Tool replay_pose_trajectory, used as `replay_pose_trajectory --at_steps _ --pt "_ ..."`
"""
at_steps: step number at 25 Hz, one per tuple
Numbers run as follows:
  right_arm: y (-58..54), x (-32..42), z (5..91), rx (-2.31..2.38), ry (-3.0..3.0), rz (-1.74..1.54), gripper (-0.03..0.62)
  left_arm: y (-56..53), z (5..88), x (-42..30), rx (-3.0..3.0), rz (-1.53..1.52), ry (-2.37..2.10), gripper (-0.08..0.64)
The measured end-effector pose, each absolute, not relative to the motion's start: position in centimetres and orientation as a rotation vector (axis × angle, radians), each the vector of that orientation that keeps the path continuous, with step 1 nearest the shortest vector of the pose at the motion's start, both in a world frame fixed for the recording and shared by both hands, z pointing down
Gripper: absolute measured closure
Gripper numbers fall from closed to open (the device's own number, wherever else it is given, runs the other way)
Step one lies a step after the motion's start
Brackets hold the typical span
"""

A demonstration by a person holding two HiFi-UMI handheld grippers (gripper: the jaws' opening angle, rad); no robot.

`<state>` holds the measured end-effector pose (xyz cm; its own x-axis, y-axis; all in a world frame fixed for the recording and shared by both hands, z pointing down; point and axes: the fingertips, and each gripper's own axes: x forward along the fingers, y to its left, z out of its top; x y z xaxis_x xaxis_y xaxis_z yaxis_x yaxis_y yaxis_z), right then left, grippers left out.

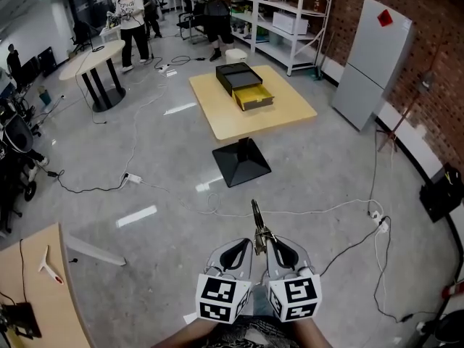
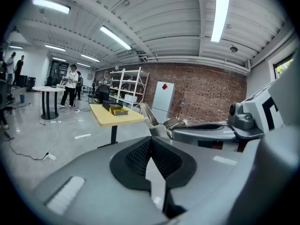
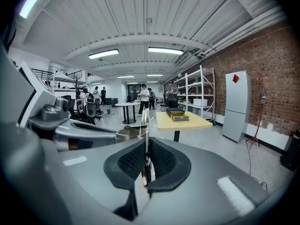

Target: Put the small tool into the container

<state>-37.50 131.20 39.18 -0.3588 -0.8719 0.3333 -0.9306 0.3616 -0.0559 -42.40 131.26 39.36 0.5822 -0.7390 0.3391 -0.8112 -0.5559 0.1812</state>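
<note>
My right gripper (image 1: 279, 248) is shut on a small metal tool (image 1: 258, 223) that sticks out forward past its tips; in the right gripper view the tool (image 3: 145, 125) stands thin and upright between the black pads (image 3: 161, 159). Close beside it on the left, my left gripper (image 1: 239, 249) is shut with nothing in it, its pads (image 2: 138, 154) meeting. The container (image 1: 243, 85), a black box with an open yellow drawer, sits far ahead on a yellow table (image 1: 290, 111). Both grippers hang over the floor, well short of the table.
A black pyramid-shaped base (image 1: 241, 162) lies on the floor between me and the table. Cables (image 1: 341, 212) trail across the grey floor. A white cabinet (image 1: 373, 60) stands at the right brick wall, and a wooden desk (image 1: 36, 288) is at lower left. People stand at the back.
</note>
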Motion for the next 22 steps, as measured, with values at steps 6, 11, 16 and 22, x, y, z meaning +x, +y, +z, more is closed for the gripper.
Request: replay_pose_trajectory --at_steps 6,11,16,22 --pt "122.1 -27.0 42.2 1.613 -2.392 0.371 0.584 122.2 42.1 -31.9 2.5 0.352 -1.275 0.554" --pt "111.5 -15.6 41.3 1.606 -2.414 0.377 0.584 111.8 41.3 -20.5 2.493 0.371 -1.291 0.554" --pt "100.3 -4.2 40.6 1.579 -2.439 0.383 0.584 100.7 40.6 -9.0 2.48 0.386 -1.317 0.554" --pt "88.3 9.2 41.8 1.539 -2.468 0.39 0.584 88.8 41.8 4.5 2.459 0.412 -1.352 0.554"
